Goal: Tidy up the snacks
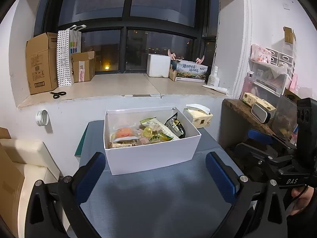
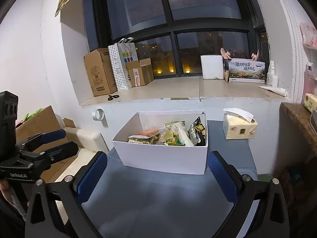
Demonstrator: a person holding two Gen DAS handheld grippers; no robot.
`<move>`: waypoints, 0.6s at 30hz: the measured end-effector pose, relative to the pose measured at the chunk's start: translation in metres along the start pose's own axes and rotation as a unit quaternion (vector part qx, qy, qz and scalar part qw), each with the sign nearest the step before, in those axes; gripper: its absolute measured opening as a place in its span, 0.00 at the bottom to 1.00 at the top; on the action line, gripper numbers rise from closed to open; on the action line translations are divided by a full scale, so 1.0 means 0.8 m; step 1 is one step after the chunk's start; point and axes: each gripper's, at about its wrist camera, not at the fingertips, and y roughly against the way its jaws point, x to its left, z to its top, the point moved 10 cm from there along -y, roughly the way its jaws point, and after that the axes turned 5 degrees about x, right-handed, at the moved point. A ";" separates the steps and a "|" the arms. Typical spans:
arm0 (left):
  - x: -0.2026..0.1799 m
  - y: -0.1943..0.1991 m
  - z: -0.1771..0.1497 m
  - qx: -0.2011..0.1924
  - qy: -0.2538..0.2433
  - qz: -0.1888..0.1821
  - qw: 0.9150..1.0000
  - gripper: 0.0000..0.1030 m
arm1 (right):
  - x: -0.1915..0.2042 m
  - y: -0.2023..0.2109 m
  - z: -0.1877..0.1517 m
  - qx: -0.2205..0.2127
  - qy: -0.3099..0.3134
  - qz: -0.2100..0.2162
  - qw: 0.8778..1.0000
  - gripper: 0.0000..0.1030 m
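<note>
Both the left tongs [image 1: 155, 175] and right tongs [image 2: 157, 175] gape empty near the white box [image 1: 152, 154], where the snacks [image 1: 147, 132] sit heaped. Pinching crinkly packets carelessly could crush them or shove the light box across the surface [image 1: 158, 198].

Ahead of the grippers sat one white box [image 1: 150, 154] holding roughly six snack packets [image 1: 158, 129]. One tissue pack [image 1: 198, 117] lay beyond it to the right. Two cardboard boxes [image 1: 40, 63] and one pair of scissors [image 1: 57, 94] sat farther off.
</note>
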 end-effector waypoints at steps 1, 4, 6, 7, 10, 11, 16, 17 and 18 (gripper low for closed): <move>0.000 0.000 0.000 0.000 -0.001 0.001 1.000 1.00 | 0.000 0.000 0.000 0.001 0.000 0.000 1.000 1.00; 0.000 -0.002 -0.002 0.002 -0.002 0.002 1.000 1.00 | 0.001 0.001 0.000 0.000 -0.001 0.003 1.000 1.00; 0.001 -0.003 -0.003 0.004 -0.001 0.003 1.000 1.00 | 0.001 0.000 0.000 0.001 0.000 0.003 1.000 1.00; 0.001 -0.003 -0.003 0.004 0.000 0.002 1.000 1.00 | 0.001 0.000 0.000 0.002 0.000 0.003 1.000 1.00; 0.002 -0.003 -0.004 0.004 0.000 0.003 1.000 1.00 | 0.001 0.000 0.000 0.003 -0.003 0.005 1.000 1.00; 0.001 -0.003 -0.005 0.004 0.001 0.003 1.000 1.00 | 0.001 0.001 0.000 0.003 -0.004 0.005 1.000 1.00; 0.002 -0.004 -0.006 0.006 0.002 0.003 1.000 1.00 | 0.001 0.000 -0.001 0.006 -0.004 0.005 1.000 1.00; 0.002 -0.003 -0.006 0.006 0.002 0.002 1.000 1.00 | 0.002 0.000 -0.001 0.005 -0.004 0.005 1.000 1.00; 0.002 -0.003 -0.006 0.006 0.002 0.002 1.000 1.00 | 0.002 0.000 -0.001 0.006 -0.004 0.005 1.000 1.00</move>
